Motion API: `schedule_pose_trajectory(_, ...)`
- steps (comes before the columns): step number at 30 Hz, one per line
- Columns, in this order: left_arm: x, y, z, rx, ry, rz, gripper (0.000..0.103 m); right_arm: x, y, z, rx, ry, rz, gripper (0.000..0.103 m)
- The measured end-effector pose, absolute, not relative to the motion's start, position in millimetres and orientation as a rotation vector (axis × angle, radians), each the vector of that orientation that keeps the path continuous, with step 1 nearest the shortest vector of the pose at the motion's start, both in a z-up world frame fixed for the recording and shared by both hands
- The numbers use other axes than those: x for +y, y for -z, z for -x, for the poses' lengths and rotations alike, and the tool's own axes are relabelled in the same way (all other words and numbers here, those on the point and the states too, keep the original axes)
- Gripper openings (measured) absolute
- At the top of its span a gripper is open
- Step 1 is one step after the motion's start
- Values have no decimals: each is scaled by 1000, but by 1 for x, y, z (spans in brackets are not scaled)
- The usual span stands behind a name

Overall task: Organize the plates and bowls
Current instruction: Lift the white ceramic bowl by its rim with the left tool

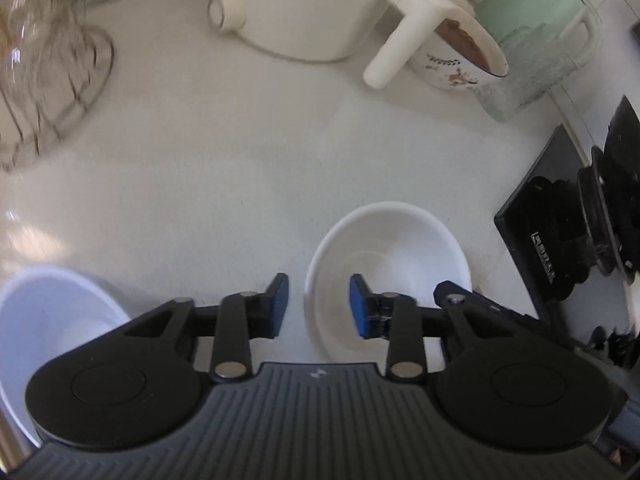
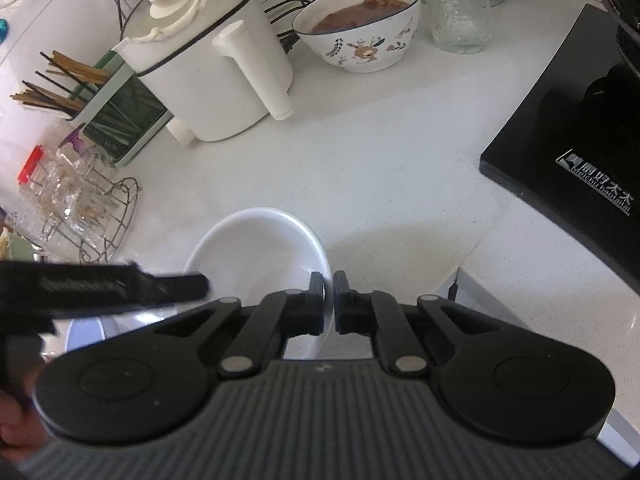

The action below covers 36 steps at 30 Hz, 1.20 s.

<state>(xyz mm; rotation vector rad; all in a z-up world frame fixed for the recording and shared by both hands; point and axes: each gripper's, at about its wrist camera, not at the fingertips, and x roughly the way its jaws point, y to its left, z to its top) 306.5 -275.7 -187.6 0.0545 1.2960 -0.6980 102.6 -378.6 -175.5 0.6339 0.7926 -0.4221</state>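
Right tool (image 2: 328, 304) clamped on upright white bowl (image 2: 256, 248) rim, left tool (image 1: 319, 306) apart

on the table there are two plain white bowls (image 1: 384, 240) (image 1: 48, 320), and one patterned bowl (image 2: 360, 28) with brown food inside. there is also one white kettle (image 2: 212, 80), one clear glass jar (image 2: 456, 4), one black cooktop (image 2: 568, 128) and one green holder (image 2: 120, 120) with many chopsticks, too many to count. two grippers are in view, the left gripper (image 1: 319, 304) and the right gripper (image 2: 328, 302).
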Motion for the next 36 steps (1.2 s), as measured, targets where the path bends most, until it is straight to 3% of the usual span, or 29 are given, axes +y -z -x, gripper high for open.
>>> schedule_pose_trajectory(1, -275, 188, -306, 1297, 694, -56, 16, -378, 176, -103, 794, 419, -632, 7)
schedule_pose_trajectory(4, -271, 189, -306, 1297, 676, -48, 8, -375, 176, -101, 801, 413, -623, 7)
schedule_pose_trajectory(36, -215, 110, -277, 1215, 629, -56, 8, -341, 117, -100, 791, 280, -550, 8)
